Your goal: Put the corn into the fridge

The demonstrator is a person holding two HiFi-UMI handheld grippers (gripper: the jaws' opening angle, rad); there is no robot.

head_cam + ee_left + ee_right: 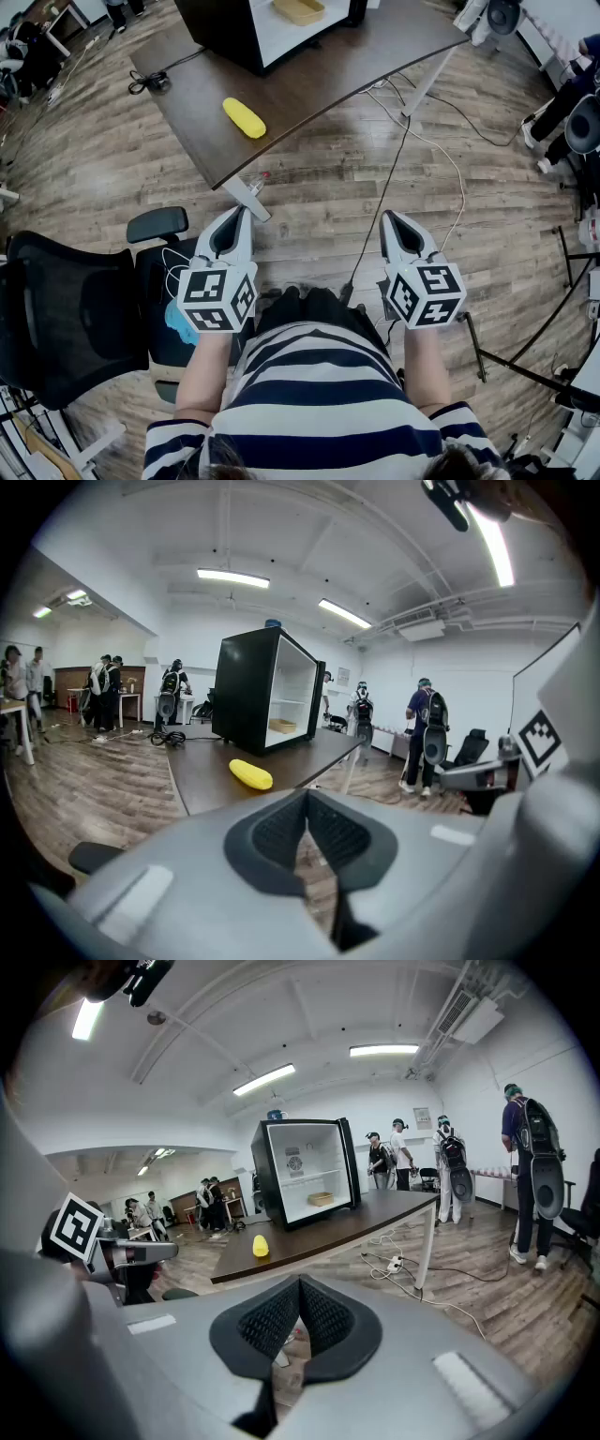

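I see a dark brown table (319, 80) on slanted white legs (424, 82), standing on a wood-plank floor (309, 183). A coil of black cable (148, 82) sits at the table's far left corner. A white cord (448, 159) and a black cord (380, 216) trail across the floor from under the table, near a power strip (394, 1264). A black office chair (66, 319) stands at my lower left. Farther off, I can make out a person wearing a backpack (427, 731) and a group of people (103, 691) under ceiling light strips (232, 577).
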